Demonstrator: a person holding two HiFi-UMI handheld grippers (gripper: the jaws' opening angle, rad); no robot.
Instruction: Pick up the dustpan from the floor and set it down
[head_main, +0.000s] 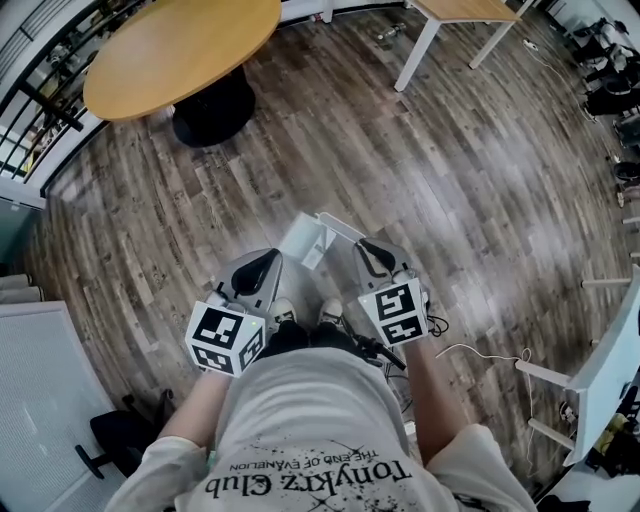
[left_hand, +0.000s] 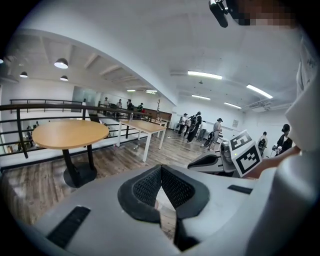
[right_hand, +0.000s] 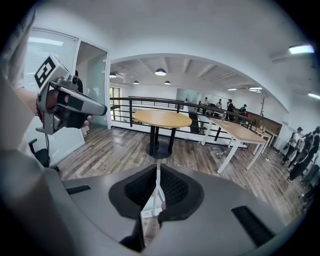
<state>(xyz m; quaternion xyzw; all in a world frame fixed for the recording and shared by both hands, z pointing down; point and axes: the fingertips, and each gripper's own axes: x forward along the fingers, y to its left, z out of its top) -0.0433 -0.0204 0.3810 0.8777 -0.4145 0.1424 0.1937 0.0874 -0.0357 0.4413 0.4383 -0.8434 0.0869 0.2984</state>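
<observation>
Shirt (head_main: 320, 440) crops the bottom edge. Right gripper (right_hand: 157, 172) pinches a thin edge of the white dustpan (head_main: 305, 240), which sits mostly hidden between both grippers, over the floor (head_main: 450, 170). Left gripper (left_hand: 161, 172) jaws are pressed together; any hold unclear.

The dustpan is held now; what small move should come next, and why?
Probably lower it slowly to the wooden floor: the fingers of the right gripper are shut on a thin edge of the white dustpan, which seems lifted.

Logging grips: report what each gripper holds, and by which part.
Right gripper: shut on the dustpan, pinching its thin white edge. Left gripper: shut, empty.
</observation>
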